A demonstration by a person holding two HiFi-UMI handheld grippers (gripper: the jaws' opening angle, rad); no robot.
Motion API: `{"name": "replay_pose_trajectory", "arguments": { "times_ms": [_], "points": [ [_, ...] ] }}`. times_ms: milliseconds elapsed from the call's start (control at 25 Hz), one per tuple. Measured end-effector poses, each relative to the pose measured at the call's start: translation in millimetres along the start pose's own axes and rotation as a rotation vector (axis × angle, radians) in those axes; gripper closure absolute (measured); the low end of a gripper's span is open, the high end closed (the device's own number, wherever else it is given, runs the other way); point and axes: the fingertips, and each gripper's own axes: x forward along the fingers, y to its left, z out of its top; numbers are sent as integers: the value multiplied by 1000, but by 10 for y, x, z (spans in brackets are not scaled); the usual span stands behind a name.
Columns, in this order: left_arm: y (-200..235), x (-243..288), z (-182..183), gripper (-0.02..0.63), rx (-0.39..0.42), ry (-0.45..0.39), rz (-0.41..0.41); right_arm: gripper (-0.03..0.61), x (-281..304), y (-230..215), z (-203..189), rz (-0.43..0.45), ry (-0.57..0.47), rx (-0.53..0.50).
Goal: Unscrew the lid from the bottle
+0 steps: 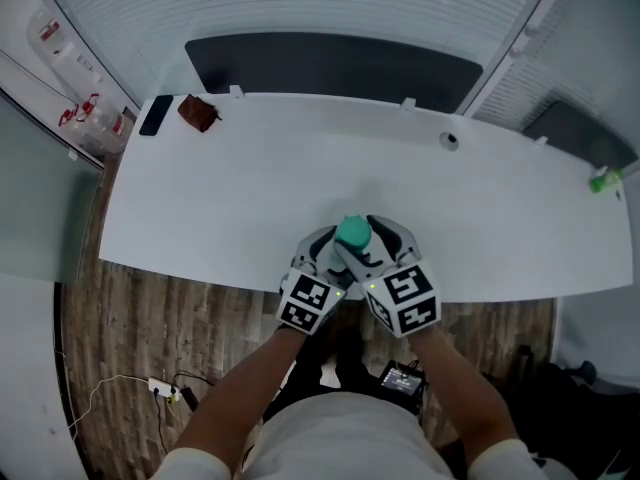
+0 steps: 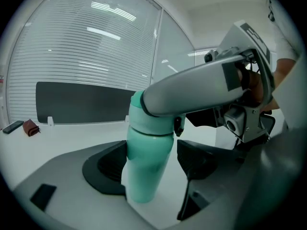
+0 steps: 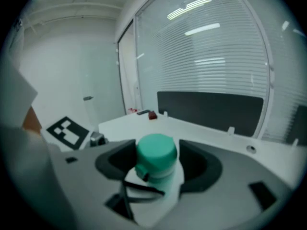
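Left gripper view: the right gripper (image 2: 165, 102) crosses the bottle (image 2: 146, 166), hiding most of the lid (image 2: 136, 104). Head view: left gripper (image 1: 320, 253) and right gripper cover the bottle body. Right gripper view: bottle below the lid is blurred. Green item (image 1: 600, 180), far right of both: too small to identify

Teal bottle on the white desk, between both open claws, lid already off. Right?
No: the round green lid is still on, per the right gripper view. The teal bottle stands on the white desk between the open left claw and right claw.
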Motion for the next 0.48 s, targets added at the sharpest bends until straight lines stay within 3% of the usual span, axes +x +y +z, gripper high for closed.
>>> {"name": "replay_pose_trajectory", "arguments": {
  "times_ms": [160,480],
  "points": [
    [53,81,9,288,3,-3,31,301,51,-32,20,-30,11,-68],
    [126,172,19,290,-4,2,114,301,94,-16,41,-80,29,-23]
  ]
}}
